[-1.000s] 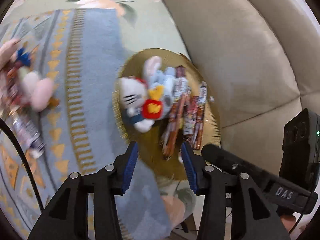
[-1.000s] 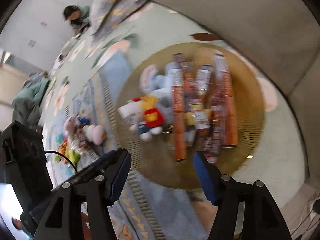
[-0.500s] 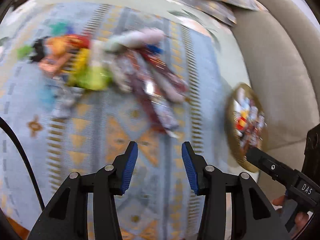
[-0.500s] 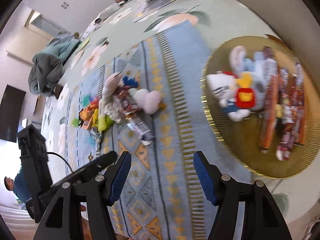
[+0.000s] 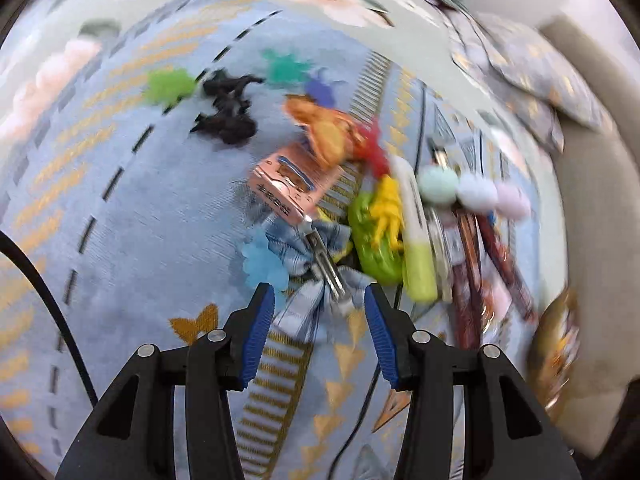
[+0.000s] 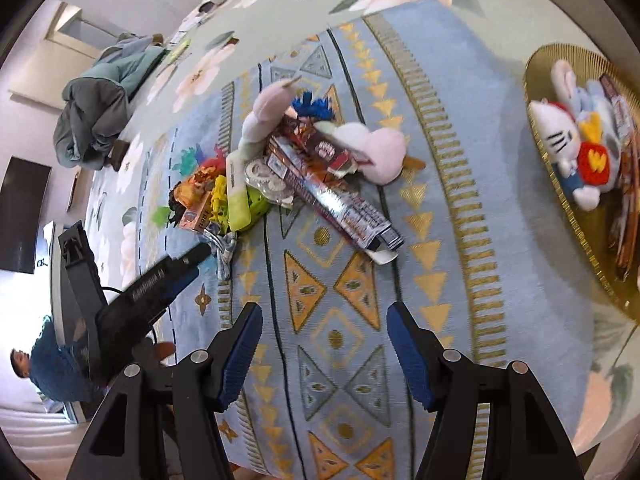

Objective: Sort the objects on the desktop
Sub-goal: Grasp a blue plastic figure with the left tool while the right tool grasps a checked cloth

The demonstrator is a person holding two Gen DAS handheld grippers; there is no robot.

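Both grippers empty above a patterned rug [image 6: 460, 160], toy pile ahead.

Left gripper [image 5: 318, 312], fingers wide, hovers just near a plaid bow clip [image 5: 316, 268] at the pile's near edge; a pink box [image 5: 290, 188] and green toy [image 5: 374, 246] crowd beyond. Right gripper [image 6: 324, 352], fingers wide, sits over bare rug; gold tray [image 6: 560, 200] with plush toys far right.

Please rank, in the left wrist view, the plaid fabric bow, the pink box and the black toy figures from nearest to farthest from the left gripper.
1. The plaid fabric bow, lying just ahead of the left gripper, at the tips of its open fingers.
2. The pink box, farther ahead at the middle of the pile.
3. The black toy figures, farthest, ahead and to the left on the rug.
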